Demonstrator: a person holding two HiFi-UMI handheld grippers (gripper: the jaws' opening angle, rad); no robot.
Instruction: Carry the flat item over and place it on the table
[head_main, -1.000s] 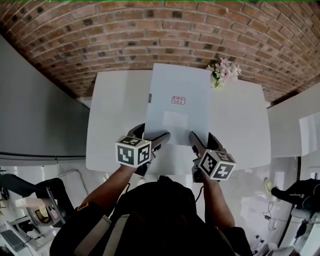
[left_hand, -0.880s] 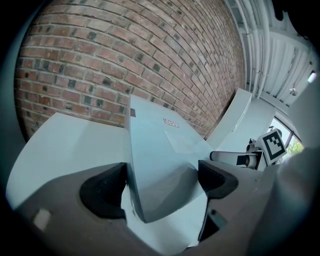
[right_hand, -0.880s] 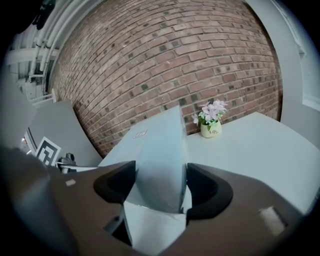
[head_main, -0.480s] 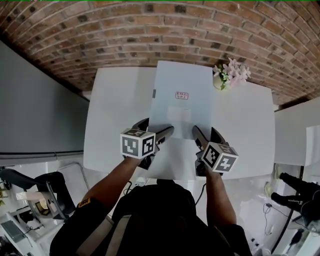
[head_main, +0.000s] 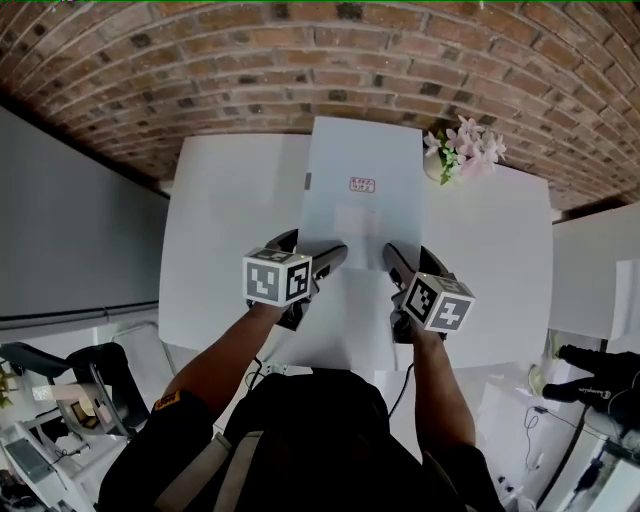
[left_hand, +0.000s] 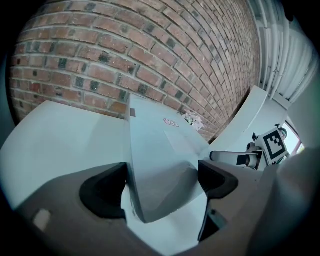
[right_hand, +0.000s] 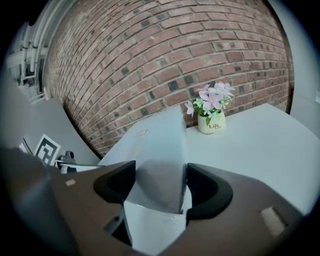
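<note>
Red brick wall (head_main: 300, 70) backed the white table (head_main: 230, 220); the left gripper (left_hand: 160, 185) and right gripper (right_hand: 160, 187) each clamped a near corner of the flat pale-grey rectangular panel (head_main: 362, 190), whose long axis ran ahead over the tabletop toward that wall.

L gripper (head_main: 312, 248) & R gripper (head_main: 407, 258): dk grey bodies, black pads (left_hand: 102, 190). Each w/ white cube (head_main: 273, 280) bearing black sq. markers. Operator: dk top (head_main: 320, 430), grey strap (head_main: 195, 465), orange patch (head_main: 166, 400) on L sleeve.
</note>
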